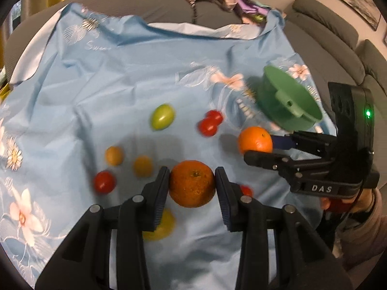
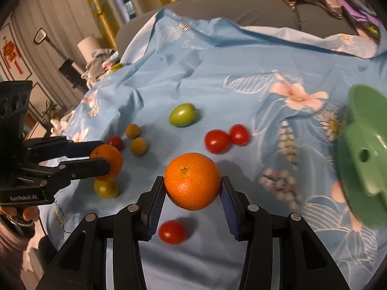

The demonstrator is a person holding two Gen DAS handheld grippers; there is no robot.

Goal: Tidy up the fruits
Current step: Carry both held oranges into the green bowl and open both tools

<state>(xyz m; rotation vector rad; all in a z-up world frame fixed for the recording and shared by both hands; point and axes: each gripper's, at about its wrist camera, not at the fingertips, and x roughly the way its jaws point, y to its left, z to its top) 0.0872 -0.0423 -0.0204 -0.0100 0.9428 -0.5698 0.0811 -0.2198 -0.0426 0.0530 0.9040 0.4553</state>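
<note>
A light blue flowered cloth (image 1: 116, 77) is spread over a grey sofa, and all the fruit lies upon it. A green bowl (image 1: 287, 101) is seen tipped on its side at the cloth's right, its underside turned towards the cameras; it is judged to be the likely container and would need righting first.

Two oranges are the largest fruit. The darker orange (image 1: 192, 183) is clamped between the pads of the left gripper (image 1: 192, 181), jaws narrowed onto its flanks. The brighter orange (image 2: 192, 181) is gripped likewise by the right gripper (image 2: 192, 186), jaws pressed on either side. Both appear lifted clear of the cloth, shadows being cast beneath.

The oranges are judged firm, fairly heavy and pebbled of skin, so slipping is unlikely; hold across the widest part is sound.

Smaller items remain loose: a green fruit (image 1: 162, 116), a pair of red tomatoes (image 1: 210, 122) touching one another, two small yellow-brown fruits (image 1: 113, 155) near together. These are judged smooth, soft and apt to roll or burst; light pressure is advised.
</note>
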